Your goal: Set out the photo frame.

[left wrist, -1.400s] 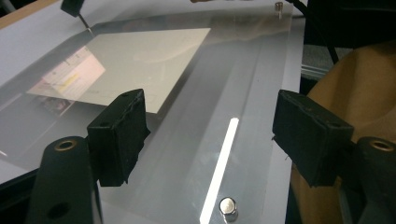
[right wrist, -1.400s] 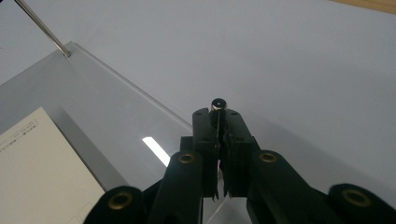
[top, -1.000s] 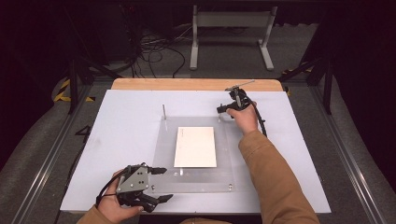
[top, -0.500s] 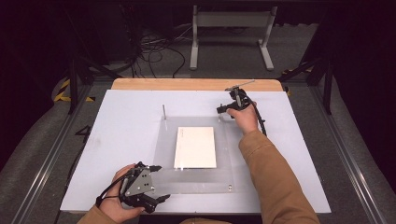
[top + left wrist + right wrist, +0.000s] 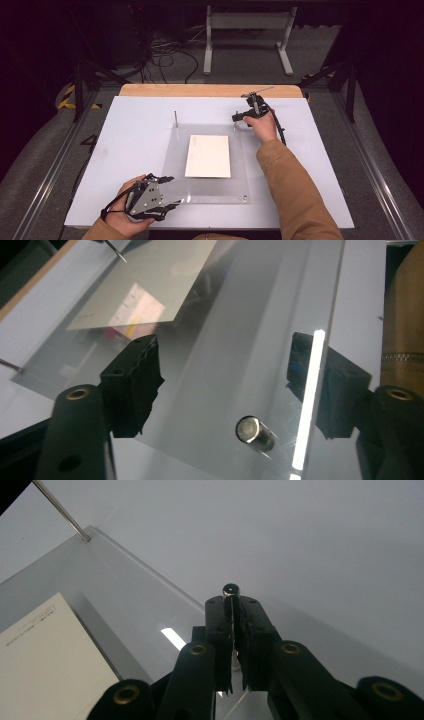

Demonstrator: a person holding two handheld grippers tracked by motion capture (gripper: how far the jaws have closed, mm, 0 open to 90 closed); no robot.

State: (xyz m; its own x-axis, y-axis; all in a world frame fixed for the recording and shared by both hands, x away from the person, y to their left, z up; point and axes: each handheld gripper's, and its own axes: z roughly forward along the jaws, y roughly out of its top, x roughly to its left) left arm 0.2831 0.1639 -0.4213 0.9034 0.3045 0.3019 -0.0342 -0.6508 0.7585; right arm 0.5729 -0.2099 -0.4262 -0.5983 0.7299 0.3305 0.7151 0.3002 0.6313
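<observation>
Since the earlier frame the left gripper (image 5: 167,192) has edged toward the clear acrylic plate (image 5: 210,187), fingers open and narrowing around its near-left corner's short metal pin (image 5: 255,432). The right gripper (image 5: 240,117) pinches the far-right thin metal pin (image 5: 230,591).

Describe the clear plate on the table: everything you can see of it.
The clear plate is a square, see-through sheet, acrylic by its look, lying flat on the white table. Thin metal pins stand at its far corners and short studs at its near ones. A cream sheet of paper lies at its middle. The right gripper is shut on the far right pin; the left gripper straddles the near left corner.
</observation>
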